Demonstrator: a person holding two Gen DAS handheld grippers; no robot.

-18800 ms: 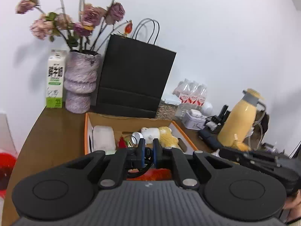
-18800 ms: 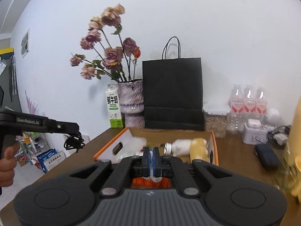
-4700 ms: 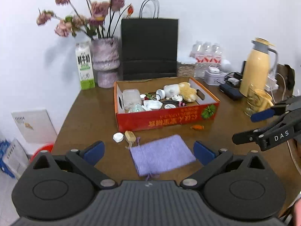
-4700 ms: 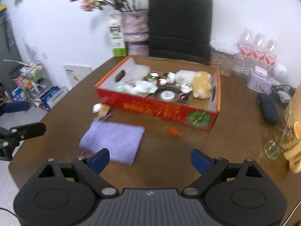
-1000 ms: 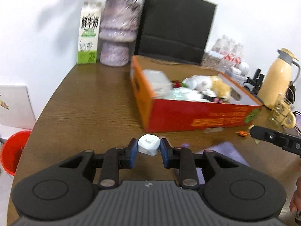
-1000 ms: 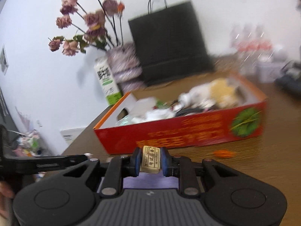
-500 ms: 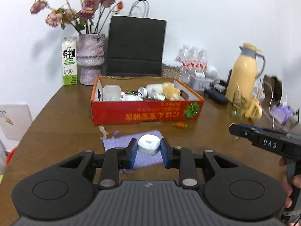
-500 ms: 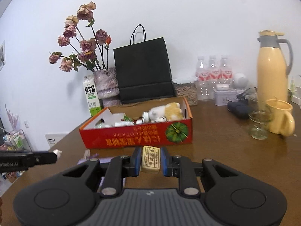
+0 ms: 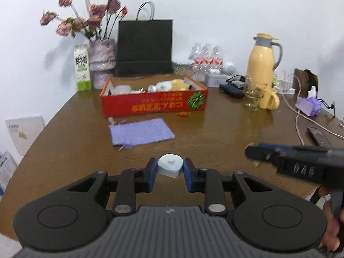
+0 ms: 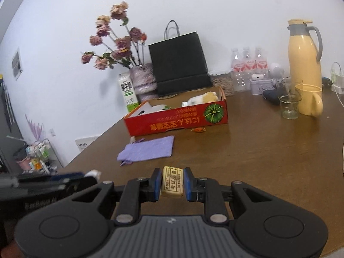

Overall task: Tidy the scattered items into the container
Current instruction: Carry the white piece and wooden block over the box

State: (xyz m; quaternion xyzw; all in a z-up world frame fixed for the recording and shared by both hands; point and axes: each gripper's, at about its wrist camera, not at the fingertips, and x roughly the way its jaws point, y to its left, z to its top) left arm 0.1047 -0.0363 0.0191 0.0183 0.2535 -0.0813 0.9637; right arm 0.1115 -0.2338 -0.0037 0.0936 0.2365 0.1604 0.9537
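While both grippers are loaded, the tidying is judged partly done.
Left gripper (image 9: 170,171): jaws closed on a white cap (image 9: 170,165).
Right gripper (image 10: 172,182): jaws closed on a tan eraser (image 10: 172,181).
Box (image 9: 154,105): already holds several items.
Left out: purple pouch (image 9: 140,131), orange candy (image 9: 183,114).
Room: bare surface (image 10: 247,150) lies between grippers and box.

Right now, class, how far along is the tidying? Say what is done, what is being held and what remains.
Done: the red cardboard box already holds several items, a yellow plush toy among them. In hand: the left tongs grip a small white rounded cap; the right tongs grip a cream labelled eraser. Left on the table: the flat lilac drawstring pouch and a small orange wrapped sweet.
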